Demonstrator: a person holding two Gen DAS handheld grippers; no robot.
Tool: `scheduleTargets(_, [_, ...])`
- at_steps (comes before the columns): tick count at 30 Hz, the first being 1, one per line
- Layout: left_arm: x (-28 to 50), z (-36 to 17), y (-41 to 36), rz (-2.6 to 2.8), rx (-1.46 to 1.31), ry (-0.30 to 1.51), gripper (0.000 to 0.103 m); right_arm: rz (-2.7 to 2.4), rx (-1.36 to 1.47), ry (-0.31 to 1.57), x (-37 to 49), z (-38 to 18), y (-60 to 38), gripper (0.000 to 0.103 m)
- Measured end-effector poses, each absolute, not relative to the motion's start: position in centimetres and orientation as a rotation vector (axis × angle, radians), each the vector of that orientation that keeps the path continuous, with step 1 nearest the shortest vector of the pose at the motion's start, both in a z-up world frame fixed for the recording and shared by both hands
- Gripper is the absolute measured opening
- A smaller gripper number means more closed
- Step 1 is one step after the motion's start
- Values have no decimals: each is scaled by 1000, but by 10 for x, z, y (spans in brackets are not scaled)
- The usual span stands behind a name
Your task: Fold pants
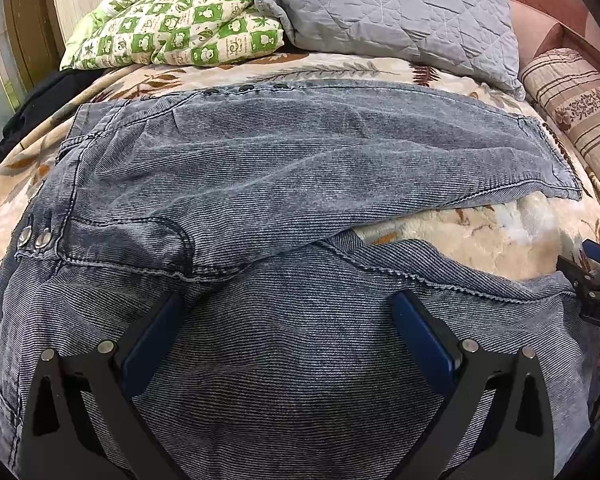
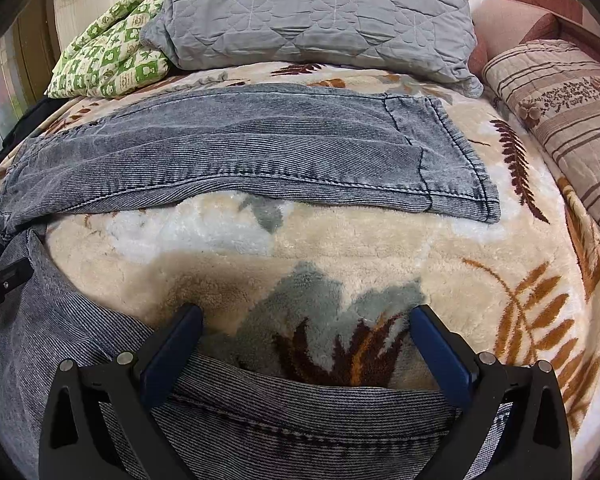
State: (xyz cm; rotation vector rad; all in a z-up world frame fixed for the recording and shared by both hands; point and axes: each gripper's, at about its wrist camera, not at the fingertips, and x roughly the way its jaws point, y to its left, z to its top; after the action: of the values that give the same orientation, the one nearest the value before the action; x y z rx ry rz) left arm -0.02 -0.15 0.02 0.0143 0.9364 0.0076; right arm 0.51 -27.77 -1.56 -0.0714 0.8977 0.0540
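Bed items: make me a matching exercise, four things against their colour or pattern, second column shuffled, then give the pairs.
Things:
1. pants
2. quilted pillow
3. checked quilt
4. blanket

Colours or patterns:
A. green and cream squares
B. cream plush with brown and grey leaves
C. faded blue-grey denim
D. plain grey with stitched diamonds

Pairs: 1-C, 2-D, 3-A, 4-B

Near leg of the pants [image 1: 300, 360] cut off by the lower edge under the left gripper [image 1: 288, 300], right gripper [image 1: 596, 284] cropped at the frame edge, its jaws indiscernible, dark object [image 1: 32, 104] beside the blanket [image 1: 480, 236] unidentifiable.
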Motion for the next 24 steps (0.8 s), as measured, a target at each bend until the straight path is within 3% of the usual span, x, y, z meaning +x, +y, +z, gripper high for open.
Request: scheduleTargets(24, [0,0,1,14,23,935,103,22,-28,921,5,-17,-281,102])
